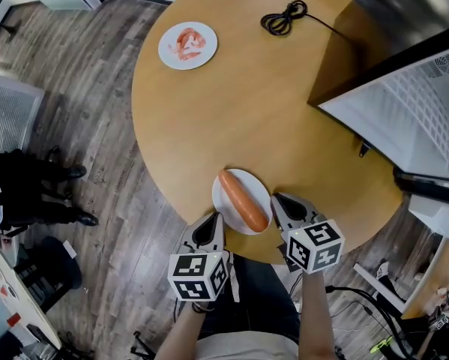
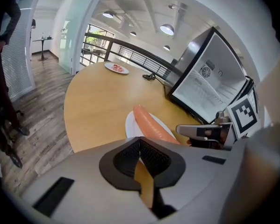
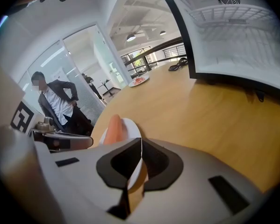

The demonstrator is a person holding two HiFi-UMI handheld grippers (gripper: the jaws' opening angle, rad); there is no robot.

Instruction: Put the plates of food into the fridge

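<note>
A white plate (image 1: 228,193) with a long orange sausage (image 1: 243,199) lies at the near edge of the round wooden table (image 1: 261,103). My left gripper (image 1: 215,220) is shut, its tip at the plate's near-left rim. My right gripper (image 1: 275,199) is shut too, its tip at the plate's right rim. In the left gripper view the shut left gripper (image 2: 140,141) points at the sausage (image 2: 151,125). The right gripper view shows the shut right gripper (image 3: 140,141) over the plate (image 3: 130,127). A second plate (image 1: 187,45) with red food sits at the table's far left. The open fridge (image 1: 411,111) stands to the right.
A coiled black cable (image 1: 284,17) lies at the far side of the table. A person in dark clothes (image 1: 29,190) stands on the wood floor to the left, and shows again as a person (image 3: 60,101) in the right gripper view. Cables and gear lie on the floor at bottom right.
</note>
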